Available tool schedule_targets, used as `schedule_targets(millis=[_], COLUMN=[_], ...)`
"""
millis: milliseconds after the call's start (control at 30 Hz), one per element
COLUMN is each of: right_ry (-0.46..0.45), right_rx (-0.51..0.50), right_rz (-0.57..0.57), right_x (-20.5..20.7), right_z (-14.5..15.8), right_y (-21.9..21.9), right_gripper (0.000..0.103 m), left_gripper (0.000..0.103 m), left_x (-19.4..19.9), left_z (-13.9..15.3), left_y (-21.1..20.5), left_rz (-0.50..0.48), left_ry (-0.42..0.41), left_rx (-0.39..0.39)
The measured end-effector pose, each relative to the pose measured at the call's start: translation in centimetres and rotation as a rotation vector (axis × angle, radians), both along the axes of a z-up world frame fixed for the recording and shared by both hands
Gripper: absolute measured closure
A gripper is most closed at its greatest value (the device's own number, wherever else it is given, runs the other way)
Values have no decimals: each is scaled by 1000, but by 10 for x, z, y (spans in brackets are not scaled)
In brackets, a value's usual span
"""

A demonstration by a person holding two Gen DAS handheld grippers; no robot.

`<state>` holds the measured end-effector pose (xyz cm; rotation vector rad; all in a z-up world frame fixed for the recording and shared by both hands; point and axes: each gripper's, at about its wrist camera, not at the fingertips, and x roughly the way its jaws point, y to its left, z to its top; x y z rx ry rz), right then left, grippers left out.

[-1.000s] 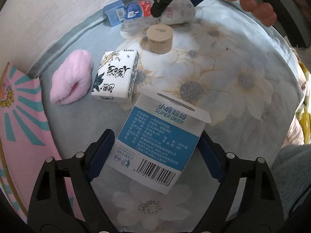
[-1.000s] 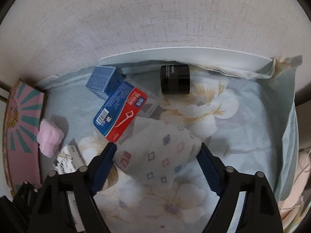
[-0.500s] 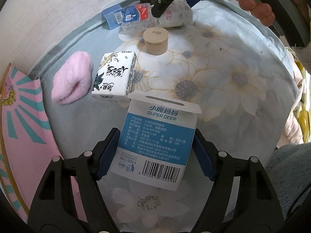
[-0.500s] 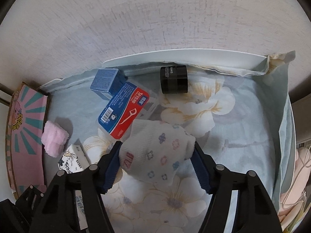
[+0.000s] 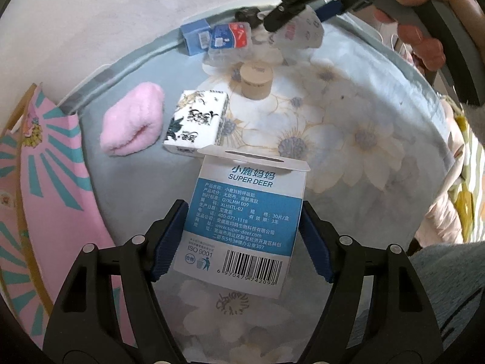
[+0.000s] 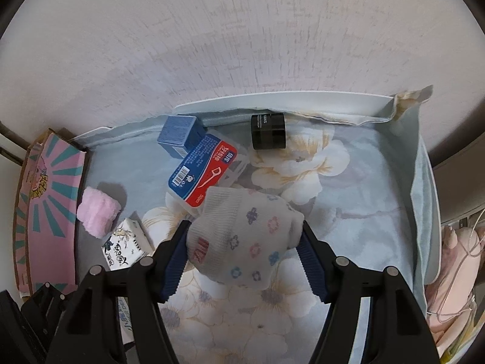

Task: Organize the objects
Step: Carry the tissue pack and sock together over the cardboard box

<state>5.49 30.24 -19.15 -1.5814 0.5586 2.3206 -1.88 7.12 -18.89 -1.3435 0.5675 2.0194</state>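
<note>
My left gripper (image 5: 244, 239) is shut on a white and blue SUPER DEER box (image 5: 242, 224) and holds it above the floral cloth. My right gripper (image 6: 242, 254) is shut on a rolled white sock with small flowers (image 6: 242, 239) and holds it above the cloth; it shows far off in the left wrist view (image 5: 300, 32). On the cloth lie a pink rolled sock (image 5: 133, 123), a white tissue pack (image 5: 195, 126), a tan jar (image 5: 257, 80), a floss pick box (image 6: 206, 171), a blue box (image 6: 178, 133) and a black jar (image 6: 268, 132).
A floral cloth (image 5: 363, 139) covers the round table, which stands against a pale wall (image 6: 242, 45). A pink and teal patterned box (image 5: 39, 182) stands at the left edge. Pink fabric (image 6: 454, 261) lies beyond the right edge.
My right gripper has closed on the white sock and lifted it off the cloth. My left gripper has closed on the SUPER DEER box and drawn it back slightly.
</note>
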Motion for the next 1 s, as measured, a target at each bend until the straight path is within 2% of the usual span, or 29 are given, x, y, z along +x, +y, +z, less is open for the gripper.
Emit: schedule_targets(millis=[367, 567, 1000], right_ry=[34, 57, 143], right_rx=[39, 63, 118], right_rz=[4, 28, 141], right_x=[20, 2, -9], right_z=[30, 35, 97], right_y=[-1, -24, -65], right_gripper=[40, 40, 40], left_gripper=[33, 33, 33], left_x=[-13, -18, -33], left_z=[30, 57, 125], left_y=[-4, -16, -57], left_rz=[67, 104, 198], left_ry=[25, 53, 149], left_rx=[90, 140, 235])
